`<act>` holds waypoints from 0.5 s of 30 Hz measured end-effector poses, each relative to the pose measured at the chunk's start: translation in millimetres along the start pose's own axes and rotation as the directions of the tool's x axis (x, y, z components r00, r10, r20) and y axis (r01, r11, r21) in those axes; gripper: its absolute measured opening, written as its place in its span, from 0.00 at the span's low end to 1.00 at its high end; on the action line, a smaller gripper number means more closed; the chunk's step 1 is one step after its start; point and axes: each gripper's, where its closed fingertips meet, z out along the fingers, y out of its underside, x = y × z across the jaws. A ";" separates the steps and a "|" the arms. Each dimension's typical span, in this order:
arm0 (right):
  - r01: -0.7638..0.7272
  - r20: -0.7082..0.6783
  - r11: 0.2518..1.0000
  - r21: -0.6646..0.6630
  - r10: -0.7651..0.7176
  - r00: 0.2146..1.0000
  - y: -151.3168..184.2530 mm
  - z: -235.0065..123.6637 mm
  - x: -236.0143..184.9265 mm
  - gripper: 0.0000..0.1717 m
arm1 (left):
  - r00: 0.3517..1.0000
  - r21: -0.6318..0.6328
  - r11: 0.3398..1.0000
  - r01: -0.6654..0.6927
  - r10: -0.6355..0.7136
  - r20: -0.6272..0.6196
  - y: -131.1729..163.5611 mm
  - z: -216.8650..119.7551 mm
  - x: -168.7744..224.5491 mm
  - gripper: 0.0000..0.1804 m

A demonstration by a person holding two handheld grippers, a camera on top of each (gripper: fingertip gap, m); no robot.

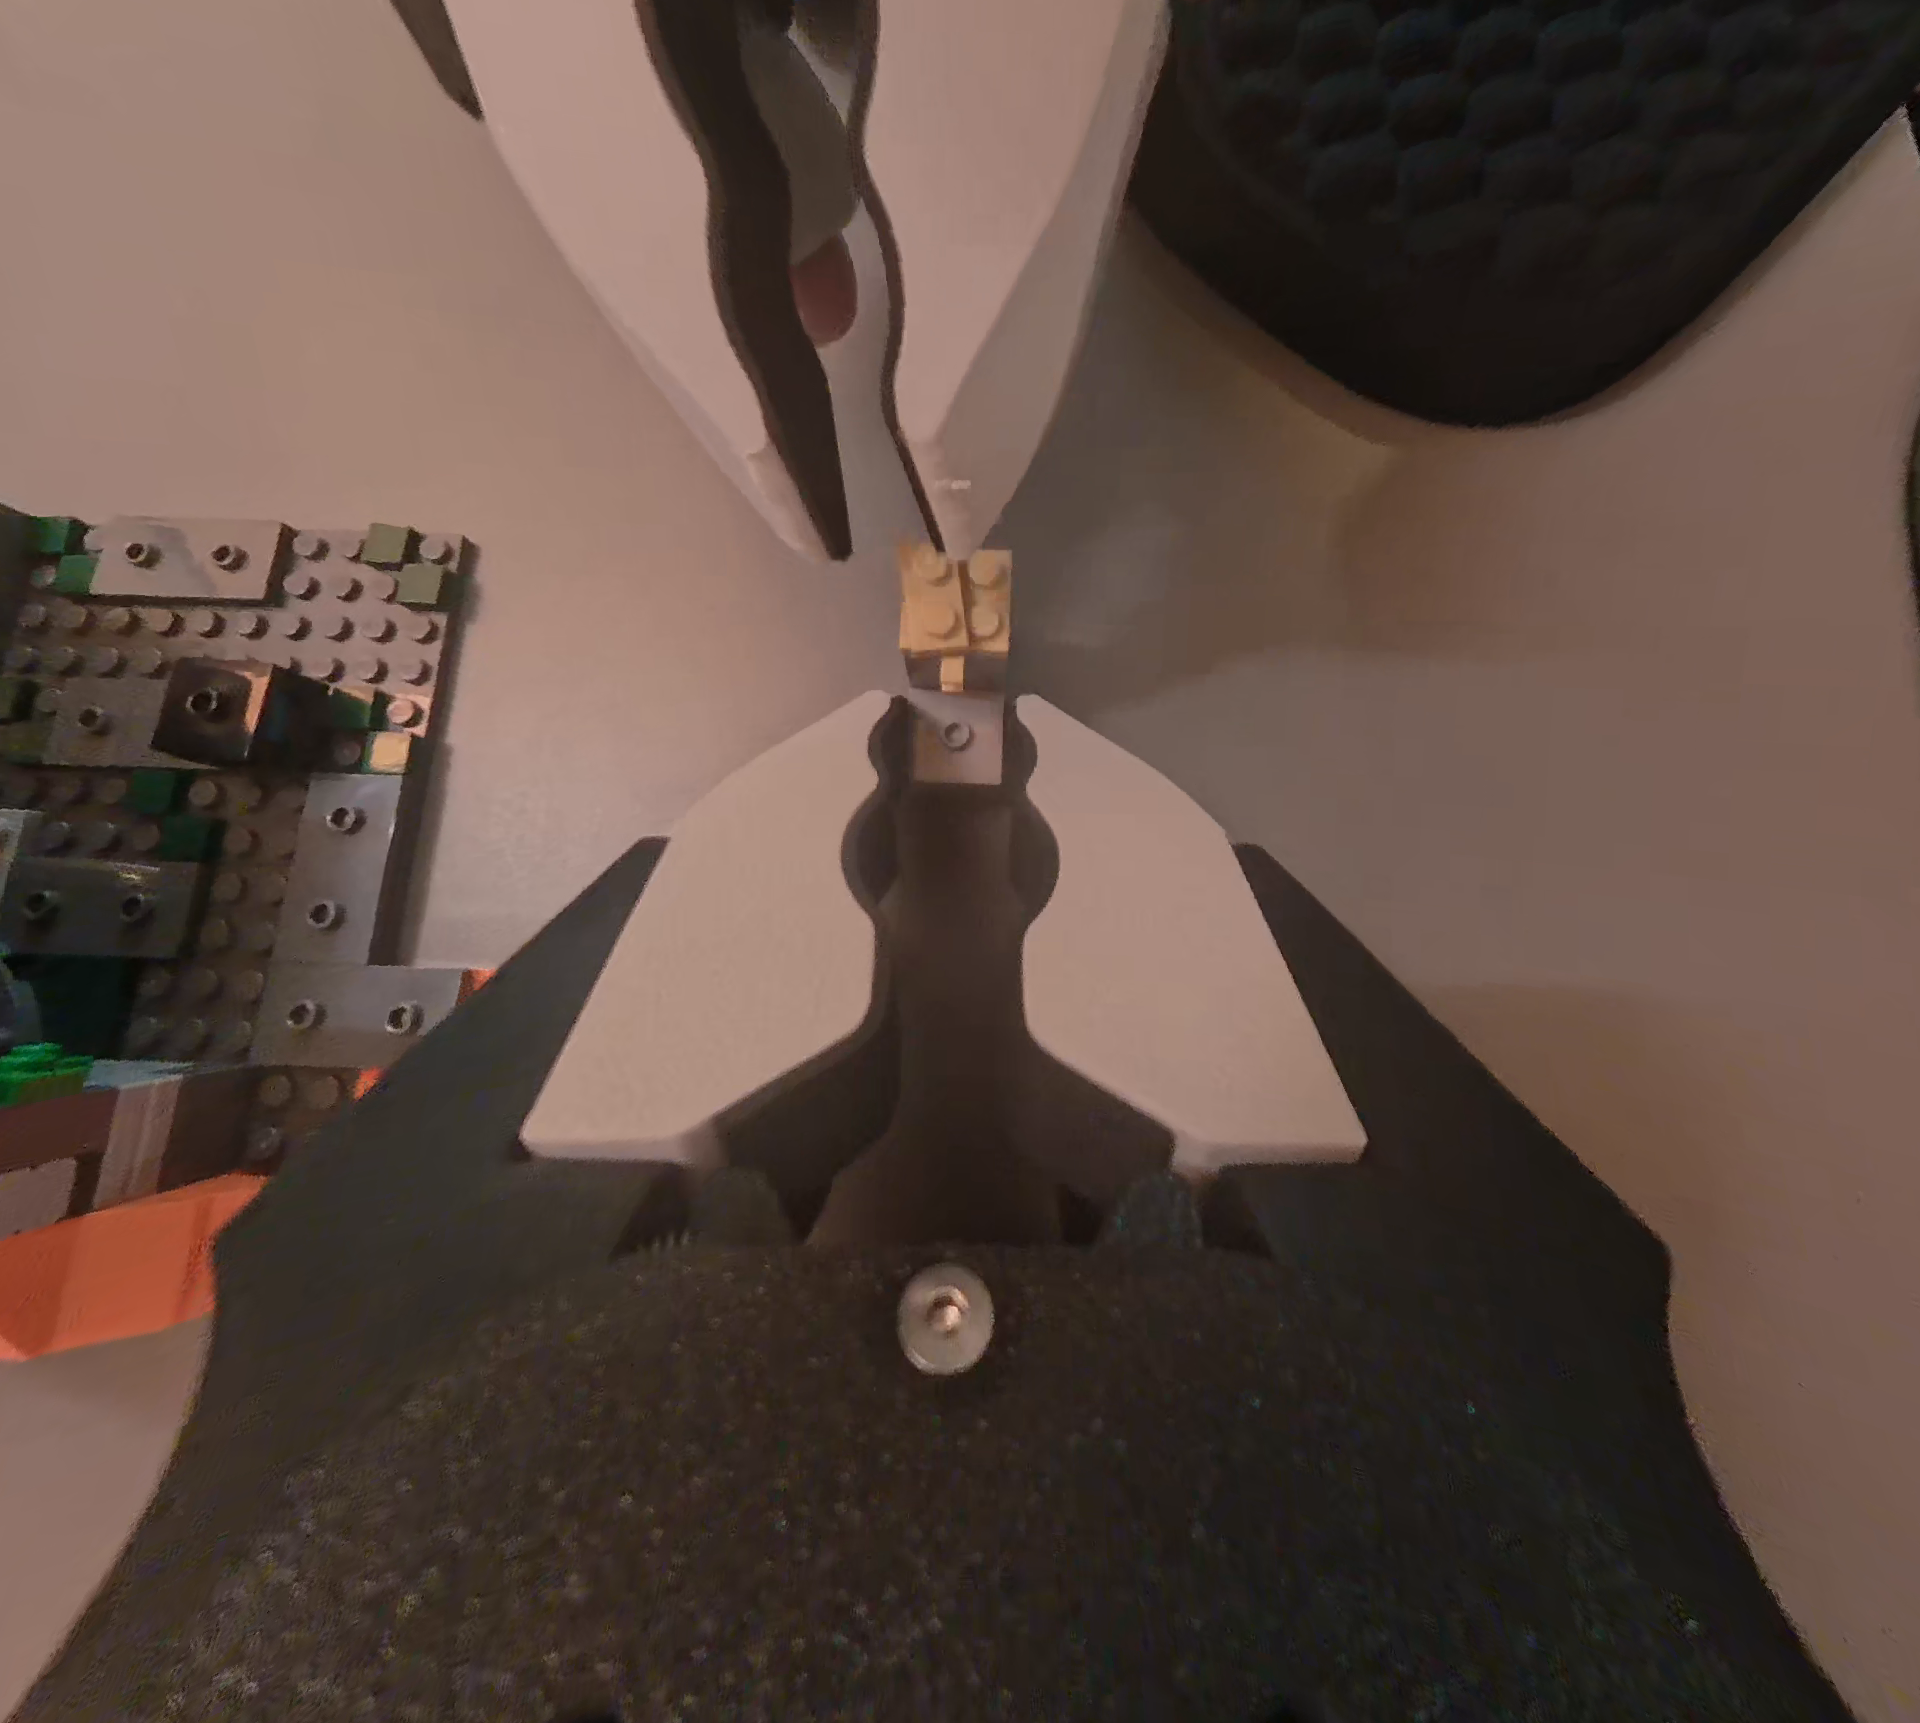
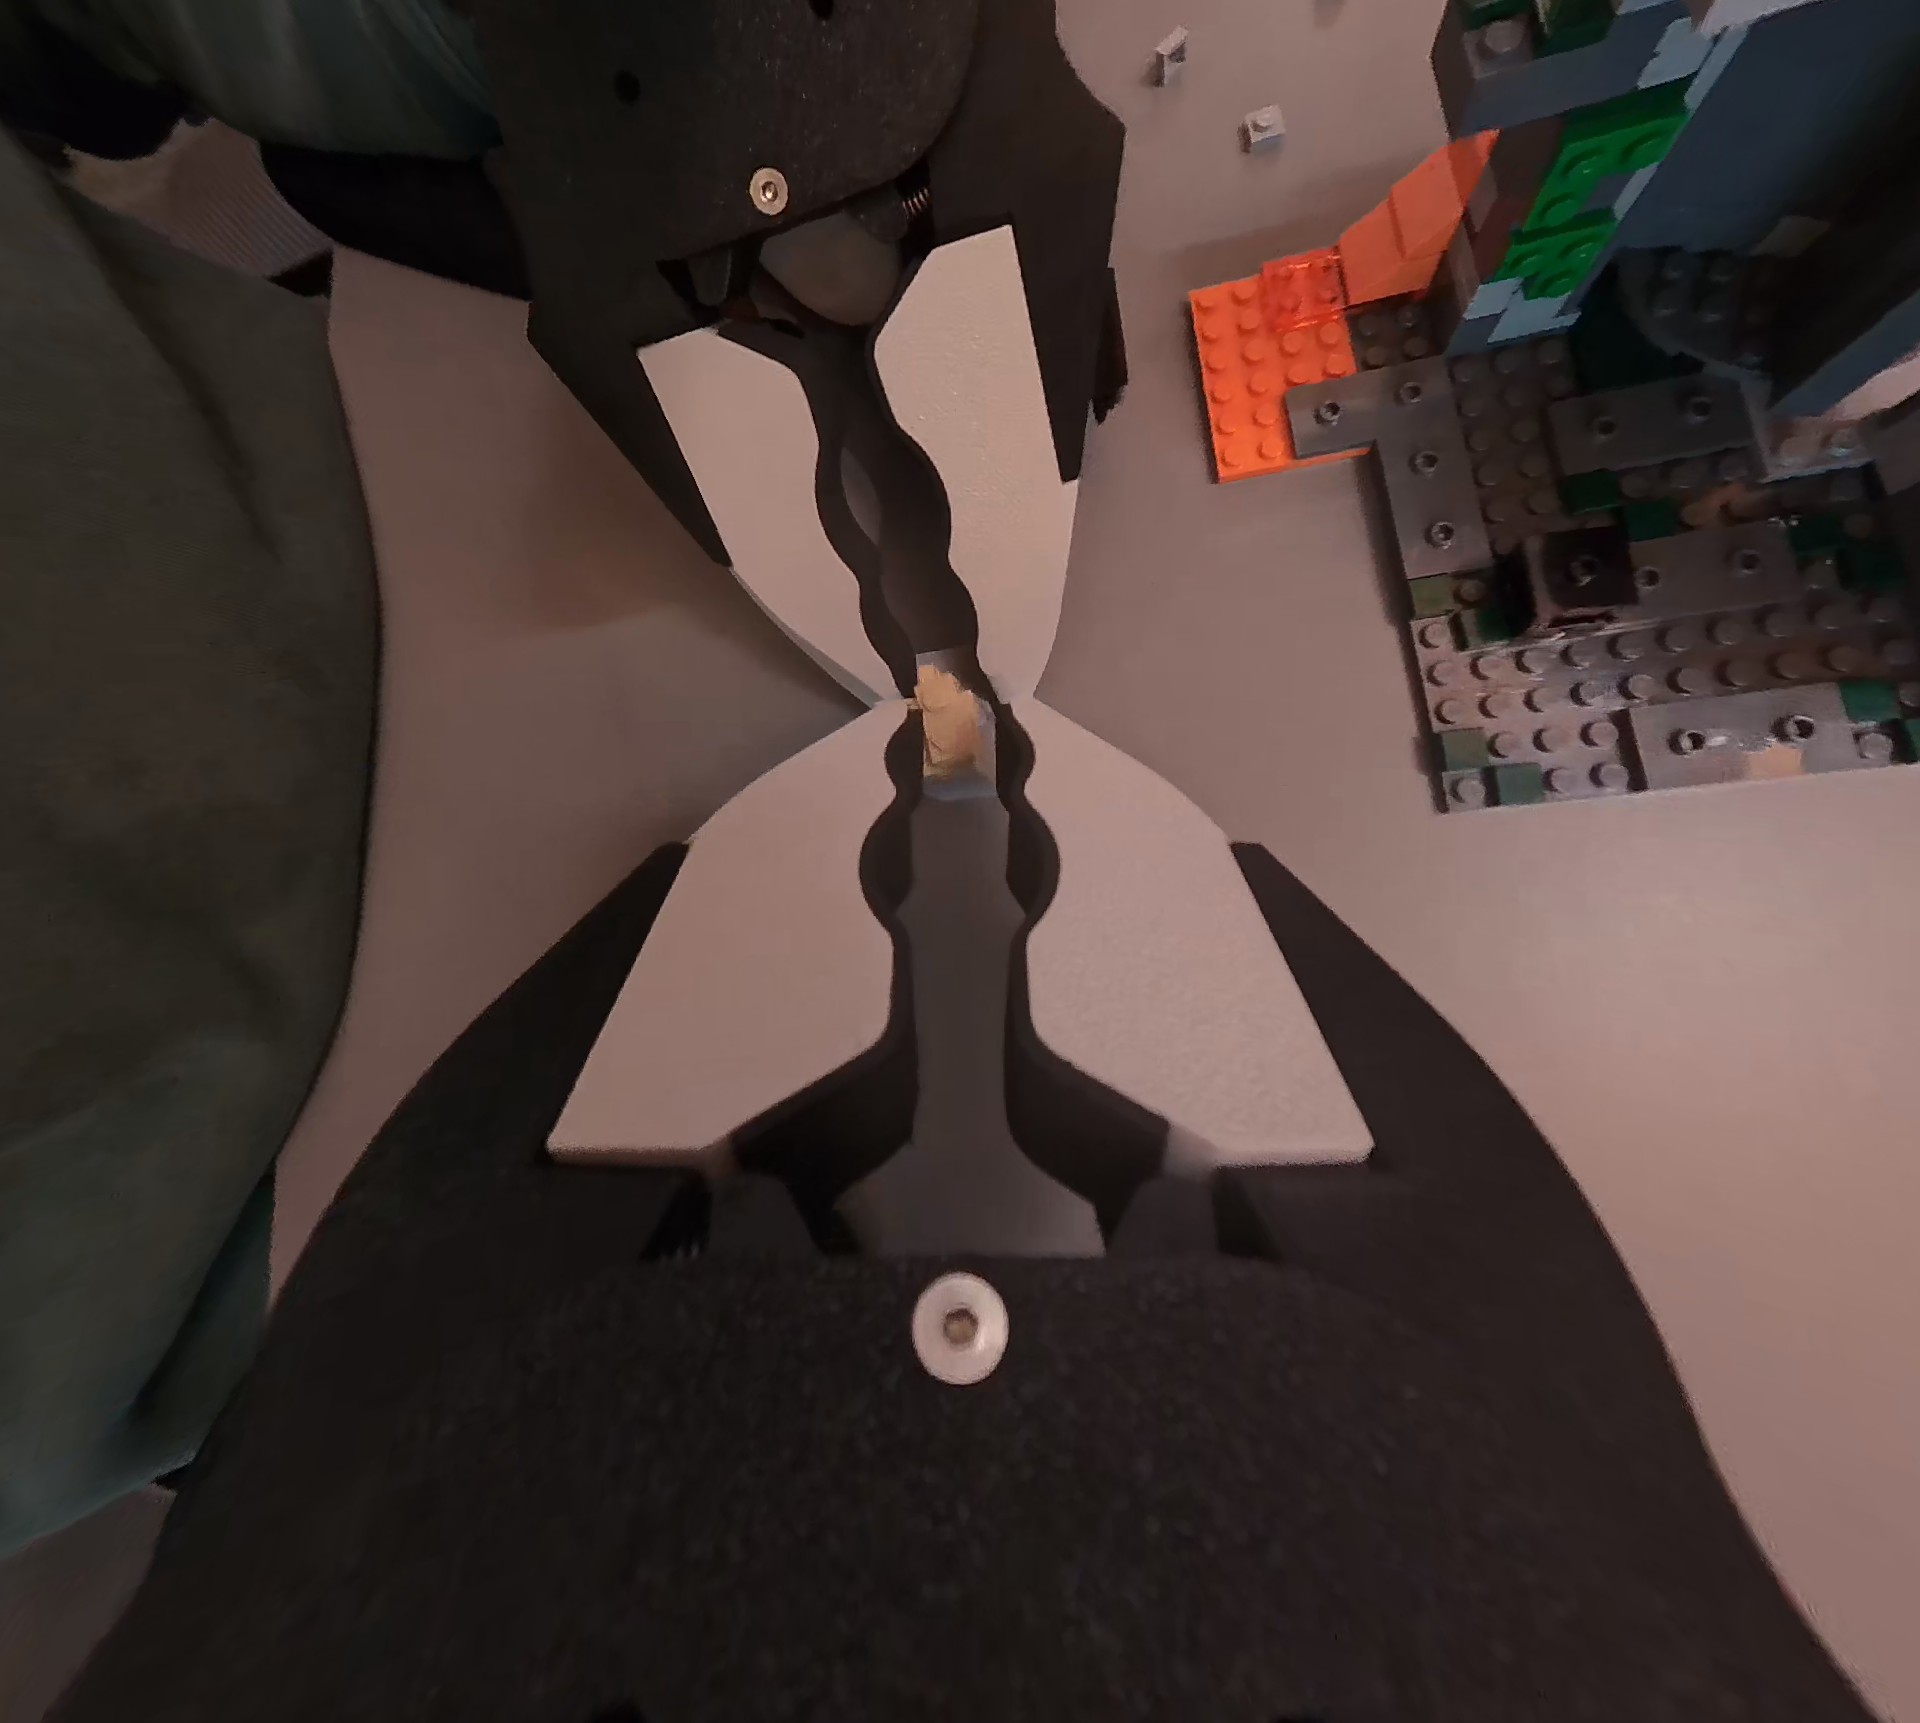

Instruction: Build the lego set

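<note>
In the left wrist view my left gripper (image 1: 951,728) is shut on a small grey brick (image 1: 954,743) that carries tan studded bricks (image 1: 954,608) at its far end. It holds this piece above the pale table (image 1: 1558,842). My right gripper (image 1: 894,541) comes in from the top. One of its fingertips (image 1: 961,520) rests at the tan bricks and the other stands clear to the left. In the right wrist view the tan bricks (image 2: 945,728) sit between my right gripper's (image 2: 951,738) fingers with a dark gap on the left side, so it is open. The left gripper (image 2: 935,665) meets it from above.
A grey, green and orange brick model (image 1: 229,790) stands at the left, and at the right in the right wrist view (image 2: 1610,530), on an orange plate (image 2: 1268,364). Loose small pieces (image 2: 1262,127) lie beyond. A black honeycomb cushion (image 1: 1558,94) and a person's clothing (image 2: 156,738) are close. My right fingertips sit around 4 cm from my left ones. The orange plate (image 2: 1268,364) lies around 10 cm away from my left fingertips.
</note>
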 end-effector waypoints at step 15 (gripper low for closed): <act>-0.027 -0.014 1.000 -0.002 0.027 1.000 5.1 4.6 0.3 0.04 | 1.000 -0.007 1.000 -0.006 0.006 0.006 0.6 0.3 -0.1 0.09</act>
